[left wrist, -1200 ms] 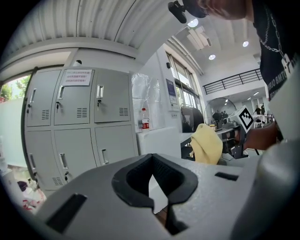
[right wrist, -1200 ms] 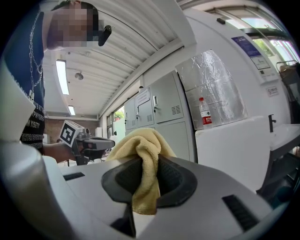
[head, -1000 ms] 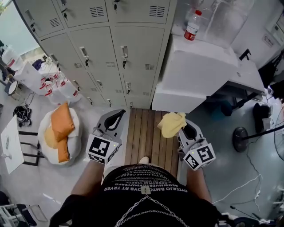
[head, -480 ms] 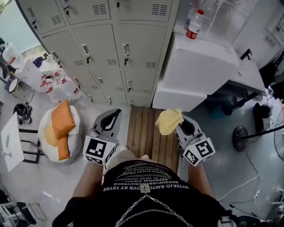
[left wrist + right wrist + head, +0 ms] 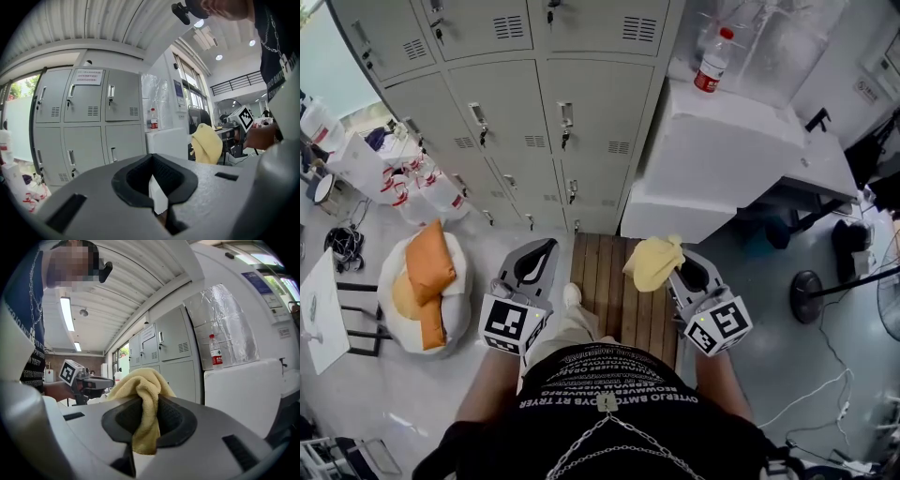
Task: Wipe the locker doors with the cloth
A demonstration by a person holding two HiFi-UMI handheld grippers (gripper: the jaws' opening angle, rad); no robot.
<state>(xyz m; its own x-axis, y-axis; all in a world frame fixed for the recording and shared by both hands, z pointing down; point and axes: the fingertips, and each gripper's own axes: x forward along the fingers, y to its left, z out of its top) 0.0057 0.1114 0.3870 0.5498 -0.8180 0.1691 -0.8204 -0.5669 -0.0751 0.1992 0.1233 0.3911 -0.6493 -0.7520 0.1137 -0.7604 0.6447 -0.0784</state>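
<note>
Grey locker doors [image 5: 581,103] with small handles and vents fill the top of the head view; they also stand ahead in the left gripper view [image 5: 89,136] and far off in the right gripper view [image 5: 168,352]. My right gripper [image 5: 673,267] is shut on a yellow cloth [image 5: 652,262], which bunches over the jaws [image 5: 143,394]. My left gripper [image 5: 539,255] is shut with nothing in it [image 5: 157,194]. Both grippers hang low in front of the person, apart from the lockers. The yellow cloth [image 5: 206,143] shows at the right of the left gripper view.
A white cabinet [image 5: 722,159] with a red-labelled bottle [image 5: 710,64] stands right of the lockers. A wooden slat mat [image 5: 614,286] lies on the floor below the grippers. A white beanbag with orange cushions [image 5: 427,277] and bags [image 5: 412,183] sit at left. A fan base [image 5: 806,295] stands at right.
The person has stepped toward the lockers; one foot now shows on the mat between the grippers. The right gripper with the cloth has drifted slightly left. Both grips are unchanged.
</note>
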